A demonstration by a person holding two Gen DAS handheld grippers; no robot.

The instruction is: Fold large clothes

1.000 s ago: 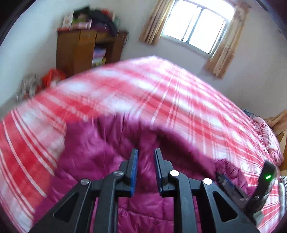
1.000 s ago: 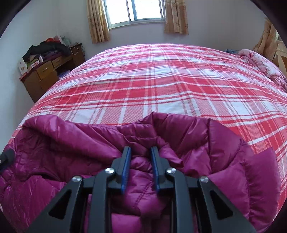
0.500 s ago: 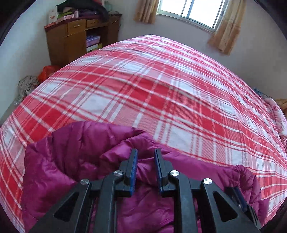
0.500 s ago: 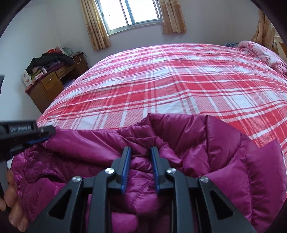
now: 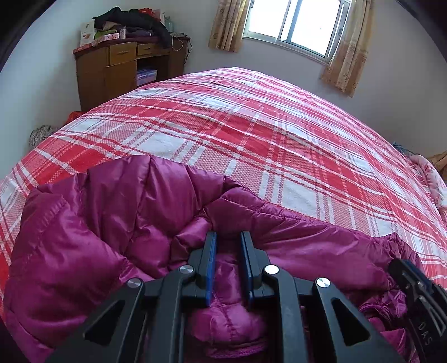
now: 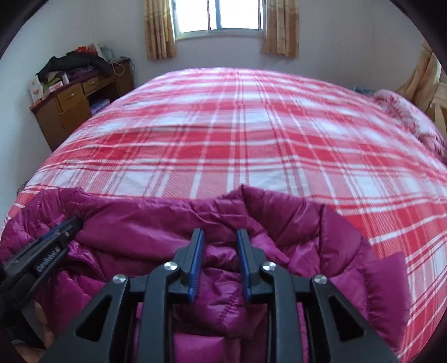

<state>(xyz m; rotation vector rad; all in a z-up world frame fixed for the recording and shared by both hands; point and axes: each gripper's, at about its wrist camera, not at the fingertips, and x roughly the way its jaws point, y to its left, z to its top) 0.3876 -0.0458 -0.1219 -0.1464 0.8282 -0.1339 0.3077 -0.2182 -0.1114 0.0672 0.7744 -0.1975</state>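
Magenta puffer jacket bunched at near edge of plaid bed. Left claw clenched on a quilted fold; right claw likewise clamped on jacket fabric. Wooden dresser against the wall, window beyond bed.

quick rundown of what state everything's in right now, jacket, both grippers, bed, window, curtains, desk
jacket: bunched and puffy, on the near edge of the bed
left gripper: shut on a fold of the jacket
right gripper: shut on a fold of the jacket
bed: plaid cover spread flat
window: looks closed, daylight outside
curtains: drawn back to the sides
desk: drawers shut, clothes and boxes piled on top
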